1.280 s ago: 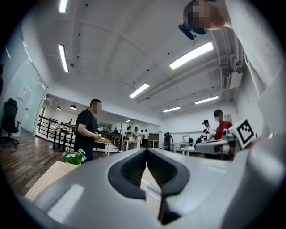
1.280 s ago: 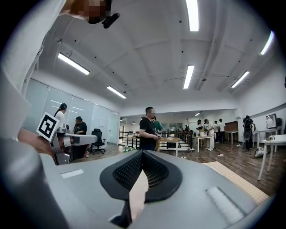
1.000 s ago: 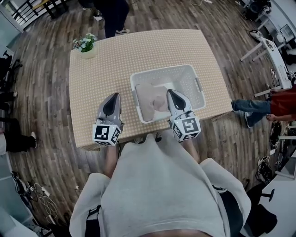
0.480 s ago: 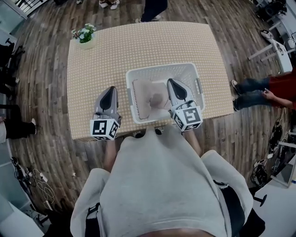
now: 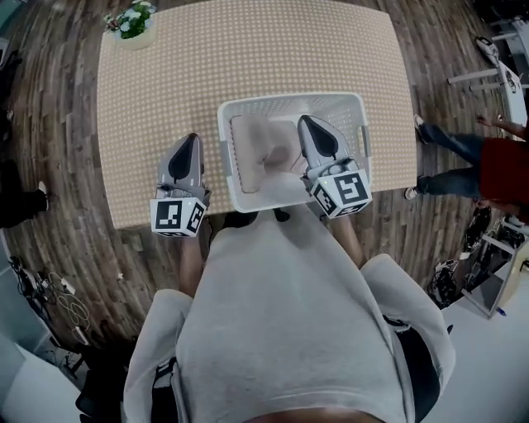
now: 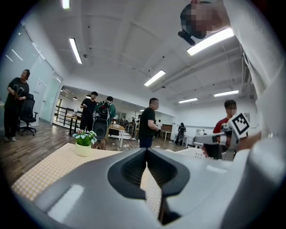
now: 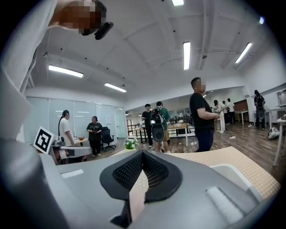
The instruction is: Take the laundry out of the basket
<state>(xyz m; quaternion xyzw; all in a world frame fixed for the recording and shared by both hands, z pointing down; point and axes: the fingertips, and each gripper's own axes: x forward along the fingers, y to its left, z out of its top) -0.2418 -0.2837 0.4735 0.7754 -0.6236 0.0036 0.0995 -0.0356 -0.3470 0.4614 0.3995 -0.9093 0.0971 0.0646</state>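
Observation:
A white laundry basket point(image 5: 355, 124) stands on the beige dotted table point(image 5: 248, 58), near its front edge. Pinkish-beige laundry point(image 5: 252, 149) lies inside it. My right gripper point(image 5: 304, 121) hangs over the basket's right half, above the laundry, jaws shut and empty. My left gripper point(image 5: 190, 139) is over bare table just left of the basket, jaws also shut with nothing between them. In the left gripper view the left gripper point(image 6: 146, 151) points level across the table. The right gripper point(image 7: 142, 153) does the same in its own view, with a strip of laundry point(image 7: 137, 197) showing below its jaws.
A potted plant point(image 5: 129, 21) sits at the table's far left corner. A person in black point(image 7: 203, 114) stands beyond the far edge, with others further back. A person in red point(image 5: 496, 165) stands on the wooden floor to the right.
The head view has tilted, so table and basket sit higher in frame. Both grippers keep their places by the basket. The person at the far edge has left the head view.

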